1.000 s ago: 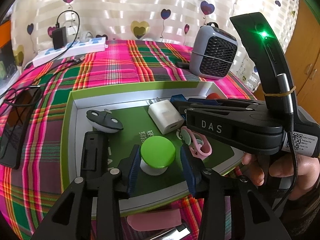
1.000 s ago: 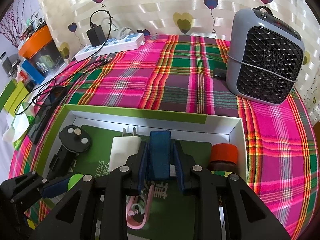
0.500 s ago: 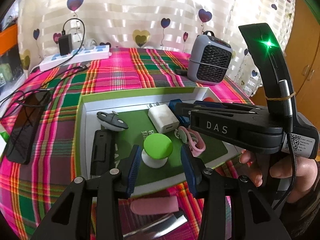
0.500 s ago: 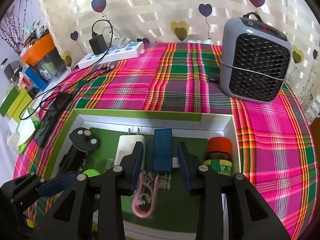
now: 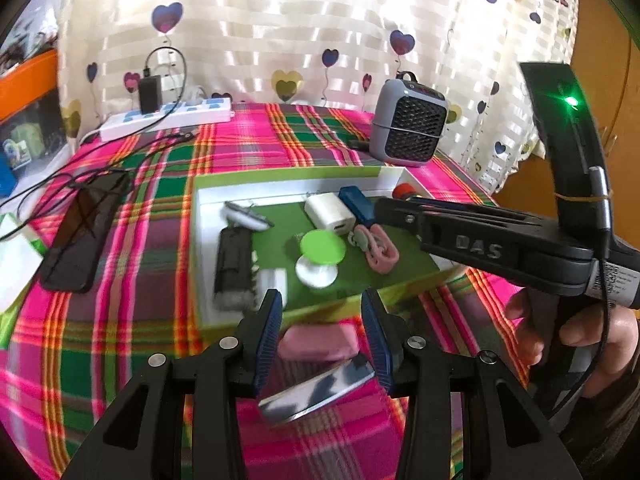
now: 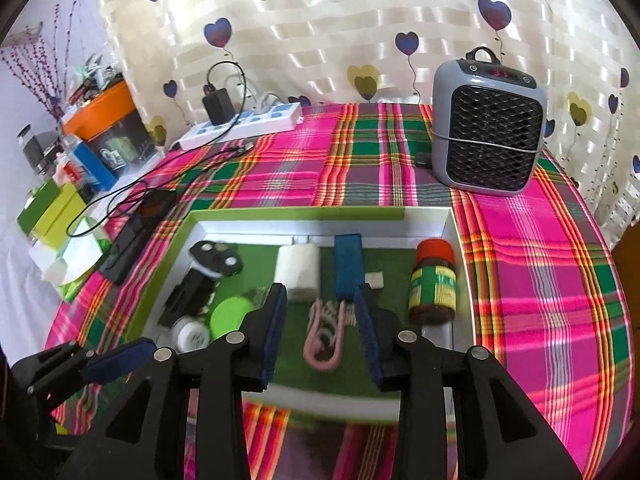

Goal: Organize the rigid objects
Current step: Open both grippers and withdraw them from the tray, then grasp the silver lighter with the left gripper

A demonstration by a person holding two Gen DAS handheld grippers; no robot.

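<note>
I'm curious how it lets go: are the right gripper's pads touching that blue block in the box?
Apart. In the right wrist view the right gripper stands open, and the blue block lies on the box floor beyond its fingertips, with green floor showing between them.

Left gripper [image 5: 322,336]: at 6 o'clock in its own view, tipped down; its two blue-padded fingers [image 5: 269,336] are wide apart and hold nothing.
Right gripper [image 6: 320,332]: at 6 o'clock in its own view, tipped down; its fingers [image 6: 275,328] are apart with nothing pinched.
Right hand [image 5: 576,332]: at 4 o'clock in the left view, wrapped around the right gripper's handle.
</note>
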